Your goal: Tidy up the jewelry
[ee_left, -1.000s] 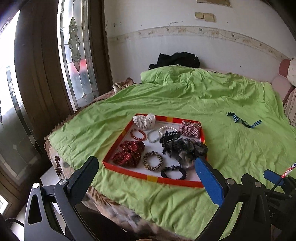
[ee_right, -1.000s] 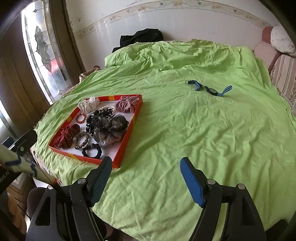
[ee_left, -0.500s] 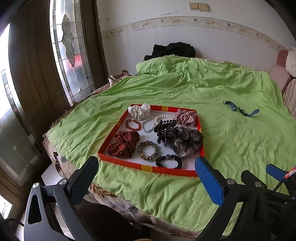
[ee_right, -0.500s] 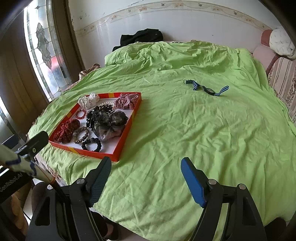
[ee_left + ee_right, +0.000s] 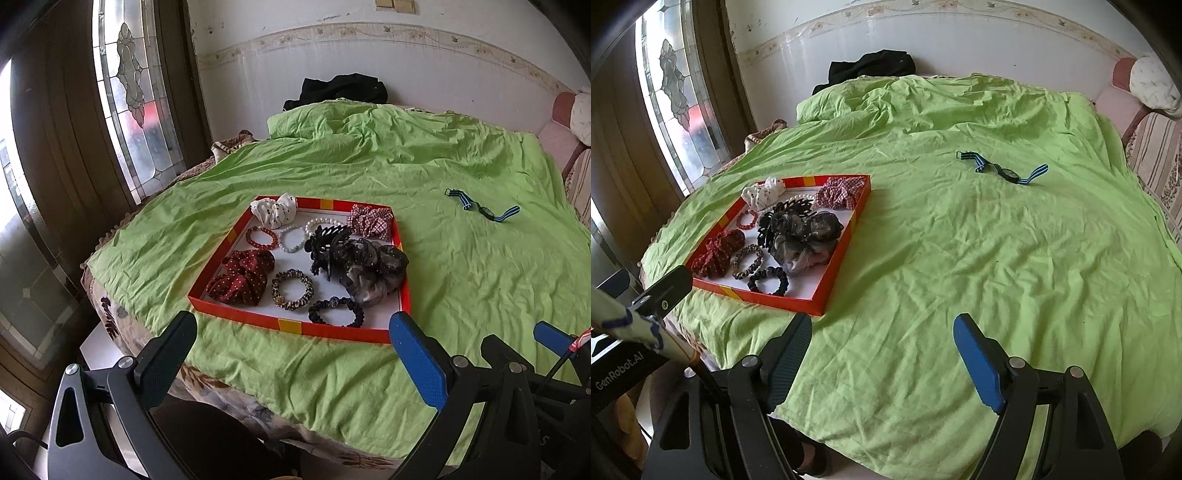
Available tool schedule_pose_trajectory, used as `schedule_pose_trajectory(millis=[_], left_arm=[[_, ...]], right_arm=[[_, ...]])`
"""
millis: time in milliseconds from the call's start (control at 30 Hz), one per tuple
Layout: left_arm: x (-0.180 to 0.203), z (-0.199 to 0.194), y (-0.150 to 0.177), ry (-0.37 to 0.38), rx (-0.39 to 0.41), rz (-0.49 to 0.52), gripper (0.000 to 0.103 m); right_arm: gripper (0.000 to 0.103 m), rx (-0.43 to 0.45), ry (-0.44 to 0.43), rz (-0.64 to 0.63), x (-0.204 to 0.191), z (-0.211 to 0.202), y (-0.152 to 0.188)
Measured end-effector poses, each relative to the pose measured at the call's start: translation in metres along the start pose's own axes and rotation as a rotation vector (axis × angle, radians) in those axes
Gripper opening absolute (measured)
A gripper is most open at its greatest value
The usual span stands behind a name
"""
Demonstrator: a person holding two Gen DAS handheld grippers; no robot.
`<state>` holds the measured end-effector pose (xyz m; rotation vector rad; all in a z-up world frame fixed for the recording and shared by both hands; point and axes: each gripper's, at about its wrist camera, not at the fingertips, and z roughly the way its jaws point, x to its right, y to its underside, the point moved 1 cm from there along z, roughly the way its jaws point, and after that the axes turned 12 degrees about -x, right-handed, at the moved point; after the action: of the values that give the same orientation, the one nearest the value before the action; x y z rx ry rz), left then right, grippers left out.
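While both sets of jaws stand wide apart with nothing between them, the left gripper (image 5: 295, 354) hangs over the bed's near edge and the right gripper (image 5: 882, 350) over the green bedspread (image 5: 960, 258). Beyond lies the red tray (image 5: 295, 326) of scrunchies and bead bracelets. Well apart, farther right, rests what looks like a blue-strapped watch (image 5: 1004, 170).
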<state>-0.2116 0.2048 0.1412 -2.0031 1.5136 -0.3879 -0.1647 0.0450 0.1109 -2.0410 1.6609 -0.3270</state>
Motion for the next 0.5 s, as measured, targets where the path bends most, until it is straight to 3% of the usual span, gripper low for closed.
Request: schedule_pose_trajectory(millis=[500], left_arm=[[-0.013,0.013,0.002,0.051,-0.034,-0.019,0.103]], right_arm=[[0.084,-0.017,0.019,-0.021,-0.014,0.006,0.0]])
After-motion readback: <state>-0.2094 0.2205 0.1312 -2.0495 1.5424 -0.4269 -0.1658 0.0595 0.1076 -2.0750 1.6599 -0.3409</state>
